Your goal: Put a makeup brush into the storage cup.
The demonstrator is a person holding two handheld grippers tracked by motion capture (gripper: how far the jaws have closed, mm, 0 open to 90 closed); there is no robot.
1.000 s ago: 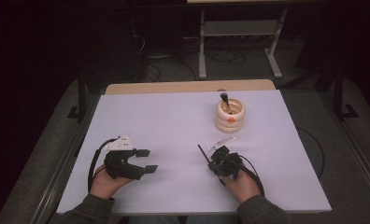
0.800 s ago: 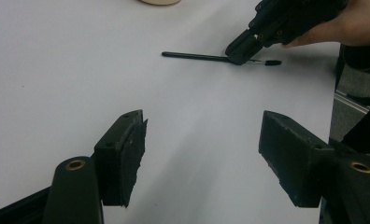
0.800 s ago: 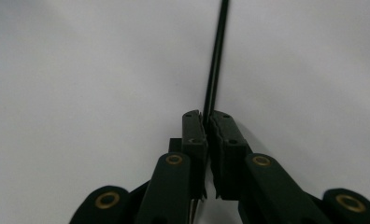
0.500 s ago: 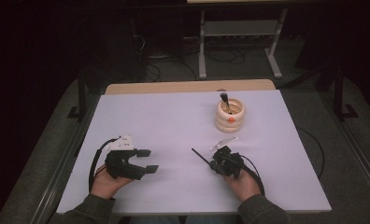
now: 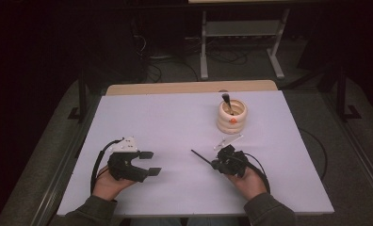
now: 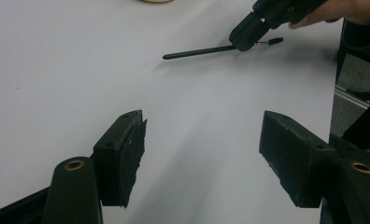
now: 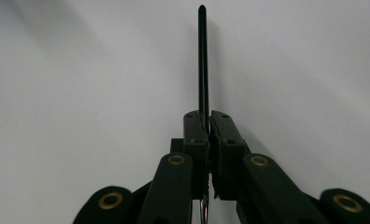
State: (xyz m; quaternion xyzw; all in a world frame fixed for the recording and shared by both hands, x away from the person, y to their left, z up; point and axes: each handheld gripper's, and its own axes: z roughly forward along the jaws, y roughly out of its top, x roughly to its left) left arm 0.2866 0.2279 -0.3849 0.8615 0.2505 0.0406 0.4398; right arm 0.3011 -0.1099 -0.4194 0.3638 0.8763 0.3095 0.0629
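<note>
The right tongs point(image 7: 208, 122) were clamped on a thin black brush point(image 7: 202, 60) above the white desk point(image 5: 175, 117); the left tongs point(image 6: 202, 163) gaped wide, empty.

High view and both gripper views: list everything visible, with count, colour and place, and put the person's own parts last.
Thin stick: one, black, clamped in the right gripper, its long end pointing toward the table's middle.
Ribbed cup: one, cream with an orange spot, far right part of the table, a dark-tipped tool standing in it.
Clear flat piece: one, see-through, on the table between the cup and the right gripper.
Table: one, white top with a wooden far edge.
Metal stand: one, grey, on the floor beyond the table.
Left gripper: one, black with a grey plate, near left, jaws apart with nothing between them.
Right gripper: one, black, near right, shut on the stick.
Hands: two, at the near edge.
</note>
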